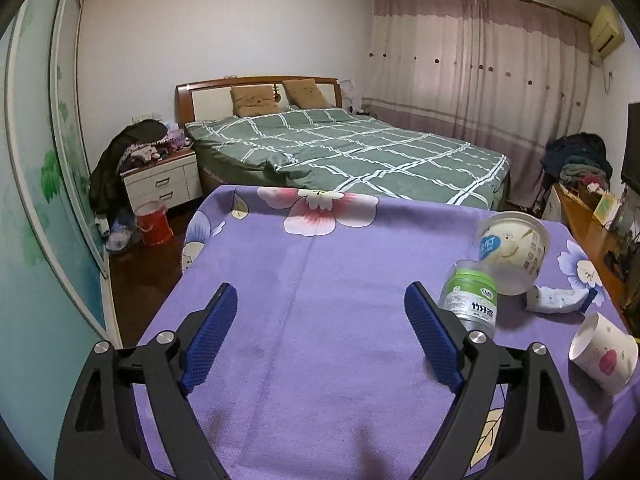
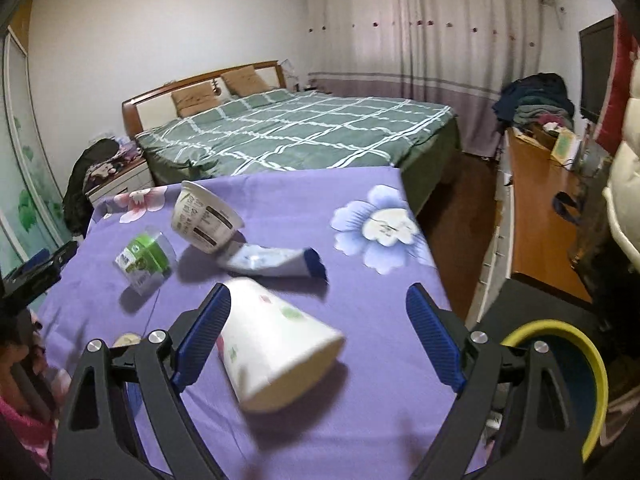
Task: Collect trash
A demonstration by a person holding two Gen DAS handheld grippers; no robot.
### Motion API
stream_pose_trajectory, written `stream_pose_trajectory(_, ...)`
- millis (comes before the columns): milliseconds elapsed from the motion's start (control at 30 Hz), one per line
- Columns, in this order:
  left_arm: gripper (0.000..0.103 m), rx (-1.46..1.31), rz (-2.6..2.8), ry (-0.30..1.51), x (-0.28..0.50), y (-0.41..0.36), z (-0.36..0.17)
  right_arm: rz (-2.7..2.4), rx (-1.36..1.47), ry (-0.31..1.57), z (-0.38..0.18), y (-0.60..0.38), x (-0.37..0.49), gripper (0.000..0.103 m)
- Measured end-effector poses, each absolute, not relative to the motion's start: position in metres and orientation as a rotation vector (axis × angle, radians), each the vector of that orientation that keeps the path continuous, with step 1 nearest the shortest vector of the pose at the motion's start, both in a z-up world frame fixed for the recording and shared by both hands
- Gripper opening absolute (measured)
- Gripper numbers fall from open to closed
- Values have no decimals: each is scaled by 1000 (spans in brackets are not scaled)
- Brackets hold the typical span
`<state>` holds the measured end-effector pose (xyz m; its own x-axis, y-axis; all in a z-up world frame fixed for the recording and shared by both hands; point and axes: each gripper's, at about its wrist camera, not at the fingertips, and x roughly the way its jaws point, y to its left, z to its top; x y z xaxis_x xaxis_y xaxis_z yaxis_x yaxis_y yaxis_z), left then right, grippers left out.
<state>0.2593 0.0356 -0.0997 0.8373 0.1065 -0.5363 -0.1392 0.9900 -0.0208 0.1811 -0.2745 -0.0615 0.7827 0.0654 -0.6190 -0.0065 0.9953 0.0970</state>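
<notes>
Right wrist view: your right gripper (image 2: 318, 312) stands wide, nothing clamped. The paper cup (image 2: 276, 350) lies on its side on the purple floral cloth (image 2: 384, 412), between the blue pads (image 2: 434, 338) and nearer the left one; whether it touches that pad you cannot tell from here. Its mouth faces the lower right.

Beyond the cup, in order away from you:
- squeezed tube (image 2: 276, 262), one, flat on the cloth, blue cap end to the right;
- white tub (image 2: 206, 220), one, tipped over, just beside the tube's left end;
- clear bottle with green label (image 2: 144, 262), one, lying on its side left of the tub.

At the lower right, a bin with a yellow rim (image 2: 580, 360), one, partly cut off by the gripper frame and the picture edge.

Left wrist view: your left gripper (image 1: 320, 312) is spread wide over bare cloth, nothing between its pads. The same four items sit to its right: bottle (image 1: 470, 300) just behind the right pad, tub (image 1: 512, 250) behind it, tube (image 1: 560, 300) partly hidden by the tub, cup (image 1: 602, 354) near the picture's right edge.

Count: four pieces of trash, two grippers, one bin.

Hard to read: the label print on bottle and tub. A person's patterned sleeve (image 2: 24, 412) shows blurred at the right-wrist view's lower left.
</notes>
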Motion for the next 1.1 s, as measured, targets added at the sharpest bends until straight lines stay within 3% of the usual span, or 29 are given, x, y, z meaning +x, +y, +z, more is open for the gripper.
stream_pose_trajectory(367, 86, -59, 124, 577, 258, 31, -100, -4, 79, 818, -92, -302, 256, 82)
stream_pose_trajectory(767, 86, -60, 129, 575, 258, 29, -100, 113, 177, 920, -108, -273, 236, 75)
stream_pose_trajectory(1100, 86, -60, 129, 574, 257, 29, -99, 102, 50, 839, -90, -258, 246, 74)
